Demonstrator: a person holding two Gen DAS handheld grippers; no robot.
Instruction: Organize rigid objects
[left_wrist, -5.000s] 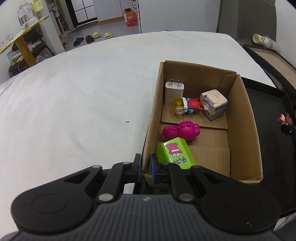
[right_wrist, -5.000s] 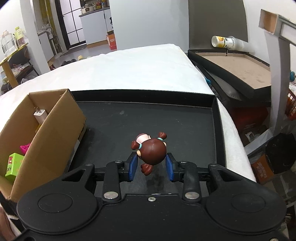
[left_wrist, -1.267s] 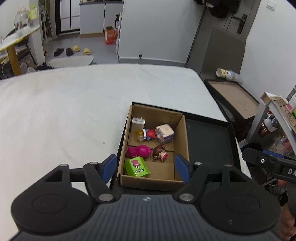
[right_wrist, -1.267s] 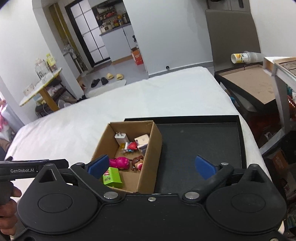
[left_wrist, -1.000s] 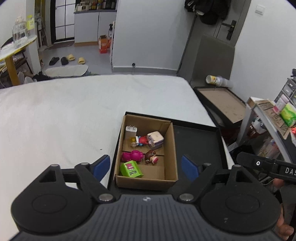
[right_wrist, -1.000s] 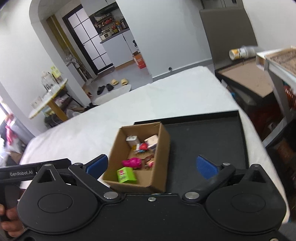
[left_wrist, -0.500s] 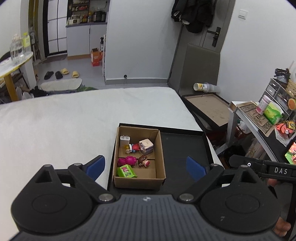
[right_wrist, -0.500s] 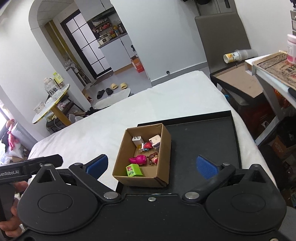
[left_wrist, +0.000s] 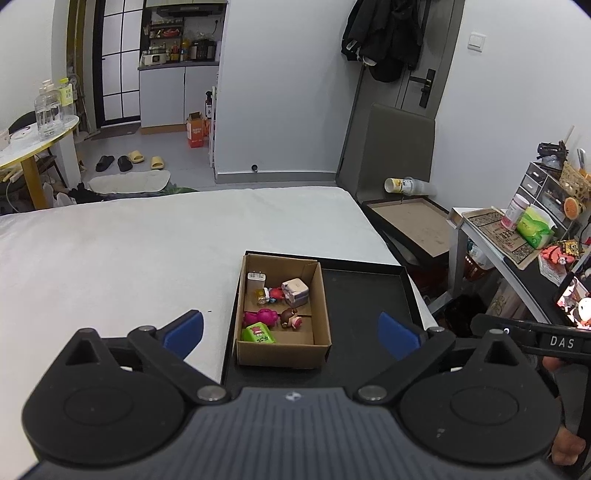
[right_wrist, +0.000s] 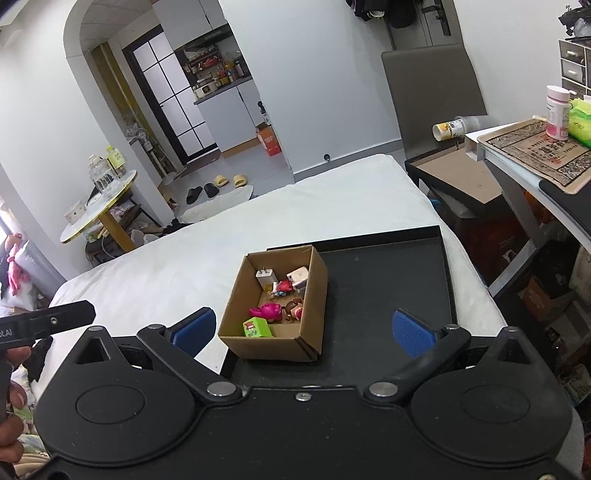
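Across the white cover (left_wrist: 147, 258), hovering well back from the work and looking down on it at a slant. Nearest, holding the left tongs (left_wrist: 290, 331) empty, jaws opening toward their widest, gripping nothing, only framing the scene between the blue pads. Keeping the right tongs (right_wrist: 303, 331) spread just as wide, likewise carrying nothing.

Just beyond the tips, seeing the cardboard box (left_wrist: 282, 354) sitting on the left part of the black tray (left_wrist: 365, 295), open side up. Inside, at the near end, finding the green packet (left_wrist: 257, 333) lying against the front wall; just behind it, the pink toy (left_wrist: 260, 316) and the brown figurine (left_wrist: 290, 317) resting side by side. Farther in, spotting the small red toy (left_wrist: 275, 293) between the white charger (left_wrist: 256, 280), standing with prongs up in the far left corner, and the pale cube plug (left_wrist: 294, 290) near the right wall.

Looking over the rest of the tray, finding no loose item lying on its bare floor, nor on the cover around it.

Judging the sorting as probably finished: all visible pieces gathered in the box, both tongs free, nothing obvious waiting for pickup. Possibly remaining only tidying inside the box.
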